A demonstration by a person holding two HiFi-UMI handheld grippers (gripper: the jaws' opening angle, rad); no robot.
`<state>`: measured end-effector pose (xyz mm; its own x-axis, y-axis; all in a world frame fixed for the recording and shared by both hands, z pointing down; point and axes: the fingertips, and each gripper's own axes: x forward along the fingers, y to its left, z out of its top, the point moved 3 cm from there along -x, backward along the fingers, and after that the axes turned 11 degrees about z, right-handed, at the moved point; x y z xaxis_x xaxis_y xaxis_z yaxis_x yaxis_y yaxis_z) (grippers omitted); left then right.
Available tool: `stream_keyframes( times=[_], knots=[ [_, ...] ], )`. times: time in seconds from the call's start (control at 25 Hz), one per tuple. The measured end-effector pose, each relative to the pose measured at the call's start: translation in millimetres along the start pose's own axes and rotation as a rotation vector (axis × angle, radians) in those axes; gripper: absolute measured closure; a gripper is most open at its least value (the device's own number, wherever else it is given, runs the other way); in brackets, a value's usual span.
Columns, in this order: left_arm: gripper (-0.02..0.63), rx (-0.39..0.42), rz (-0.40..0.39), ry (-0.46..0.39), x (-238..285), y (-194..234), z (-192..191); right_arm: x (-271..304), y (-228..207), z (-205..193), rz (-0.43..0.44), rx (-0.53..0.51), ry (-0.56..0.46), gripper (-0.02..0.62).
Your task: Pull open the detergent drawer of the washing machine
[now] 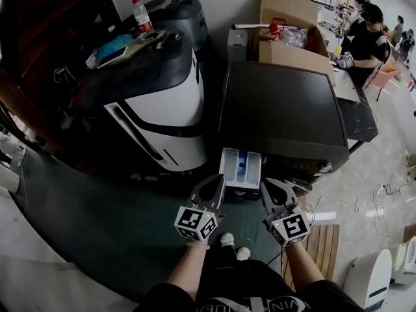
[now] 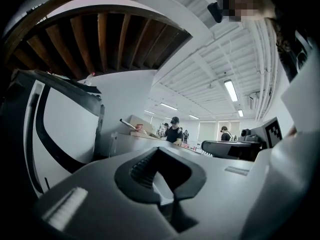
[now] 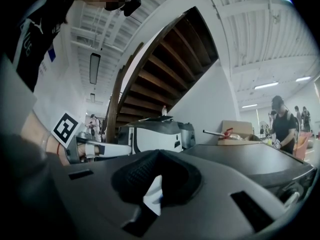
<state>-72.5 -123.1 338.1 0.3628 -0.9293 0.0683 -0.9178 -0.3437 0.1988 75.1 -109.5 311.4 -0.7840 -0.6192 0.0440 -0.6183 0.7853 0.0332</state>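
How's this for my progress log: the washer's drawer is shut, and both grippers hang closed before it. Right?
Wrong on the drawer: the head view shows it pulled out of the washer, not shut. The left gripper and right gripper do hang closed before it.

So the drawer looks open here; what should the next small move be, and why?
Probably draw both grippers back and stop. The detergent drawer already stands pulled out of the washing machine, compartments showing, and the left gripper and right gripper are both shut with nothing between their jaws.
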Motion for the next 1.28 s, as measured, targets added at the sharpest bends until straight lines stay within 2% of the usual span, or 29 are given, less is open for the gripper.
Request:
stream_keyframes(
  times=[0.88,1.28],
  knots=[
    [0.597,0.083,0.053,-0.072,-5.2,12.8,52.6,1.3,-8.7,44.4,-0.026,-0.027,-0.058,0.583],
    [0.597,0.099,0.092,-0.105,-5.3,22.0,67.9,5.4,-18.1,48.7,-0.049,-0.033,-0.073,0.583]
  ],
)
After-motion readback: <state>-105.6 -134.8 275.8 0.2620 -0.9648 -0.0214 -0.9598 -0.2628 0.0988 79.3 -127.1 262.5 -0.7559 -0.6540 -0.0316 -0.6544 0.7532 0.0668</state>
